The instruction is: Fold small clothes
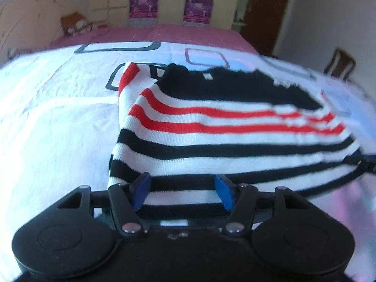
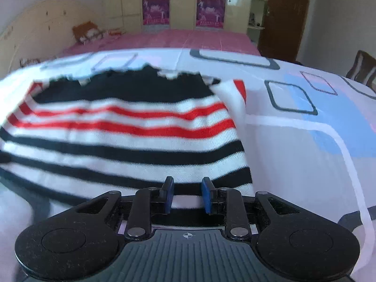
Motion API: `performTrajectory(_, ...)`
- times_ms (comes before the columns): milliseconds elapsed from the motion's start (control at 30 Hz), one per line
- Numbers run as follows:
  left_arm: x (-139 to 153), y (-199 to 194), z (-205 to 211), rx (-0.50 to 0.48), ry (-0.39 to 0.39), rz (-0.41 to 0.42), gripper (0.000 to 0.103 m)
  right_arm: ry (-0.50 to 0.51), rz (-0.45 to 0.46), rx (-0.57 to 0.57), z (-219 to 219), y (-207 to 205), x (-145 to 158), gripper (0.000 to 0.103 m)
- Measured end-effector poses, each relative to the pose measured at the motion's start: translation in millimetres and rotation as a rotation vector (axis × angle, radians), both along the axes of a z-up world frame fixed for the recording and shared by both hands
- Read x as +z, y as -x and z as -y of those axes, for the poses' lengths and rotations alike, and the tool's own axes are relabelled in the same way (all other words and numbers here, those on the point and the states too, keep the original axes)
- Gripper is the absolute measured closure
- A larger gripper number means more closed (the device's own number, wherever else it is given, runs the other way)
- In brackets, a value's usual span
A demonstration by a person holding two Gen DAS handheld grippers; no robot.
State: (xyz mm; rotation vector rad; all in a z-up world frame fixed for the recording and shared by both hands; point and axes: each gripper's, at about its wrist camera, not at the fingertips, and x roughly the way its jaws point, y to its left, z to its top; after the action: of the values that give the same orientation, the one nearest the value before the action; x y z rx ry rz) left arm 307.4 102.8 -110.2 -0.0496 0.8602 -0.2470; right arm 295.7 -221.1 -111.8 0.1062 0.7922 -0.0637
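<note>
Seemingly a blurred, unreadable label [image 2: 189, 143] marks the striped garment [image 2: 131, 136]

- one striped garment [image 1: 211, 129] [image 2: 131, 136]
- two grippers, the left gripper [image 1: 183, 192] and the right gripper [image 2: 186, 195]
- one patterned bedsheet [image 1: 58, 108] [image 2: 305, 141]
- one wooden chair [image 1: 340, 63] [image 2: 362, 68]
- one orange cushion [image 1: 75, 23] [image 2: 85, 31]
- two purple posters [image 1: 143, 3] on the wardrobe

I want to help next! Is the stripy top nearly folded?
Partly. The striped sweater already looks doubled over on the bedsheet. Right now the left gripper and right gripper both sit open at its near edge, gripping nothing. At least one more fold probably remains.
</note>
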Motion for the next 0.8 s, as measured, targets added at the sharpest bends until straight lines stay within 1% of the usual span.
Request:
performTrajectory(67,6.1,5.4,-6.7,0.015,0.049,-0.016,0.030,-0.019,0.027,0.002,-9.1,2.8,12.4,0.077)
performTrajectory(100,7.9,8.4,-9.3,0.021,0.067,-0.021,0.023,-0.028,0.035,0.009,-14.0,3.4,16.3,0.077)
performTrajectory(200,9.5,14.6,-14.7,0.031,0.096,-0.054,0.020,-0.066,0.042,0.030,-29.1,0.1,22.9,0.077)
performTrajectory(267,6.8,16.8,-19.7,0.044,0.137,-0.100,0.019,-0.093,0.054,0.037,-36.7,-1.2,23.8,0.075)
performTrajectory(300,4.9,17.2,-22.2,0.052,0.159,-0.118,0.018,-0.102,0.055,0.035,-39.9,-2.5,23.2,0.059)
performTrajectory(333,2.6,17.5,-24.5,0.059,0.180,-0.138,0.018,-0.104,0.052,0.030,-43.5,-3.8,22.3,0.046)
performTrajectory(367,0.1,17.4,-26.6,0.067,0.200,-0.158,0.018,-0.099,0.055,0.024,-47.5,-4.4,22.1,0.030)
performTrajectory(467,-7.8,17.0,-33.0,0.094,0.266,-0.201,0.017,-0.084,0.068,0.047,-59.9,-5.0,25.4,0.029)
performTrajectory(533,-11.9,16.2,-35.9,0.111,0.308,-0.215,0.016,-0.077,0.074,0.055,-65.8,-6.4,28.6,0.029)
performTrajectory(667,-19.6,9.6,-38.4,0.136,0.376,-0.208,0.015,-0.080,0.058,0.080,-73.5,-10.6,30.4,0.029)
performTrajectory(800,-24.6,-0.1,-40.2,0.167,0.447,-0.183,0.015,-0.055,0.044,0.116,-81.2,-16.7,29.9,0.030)
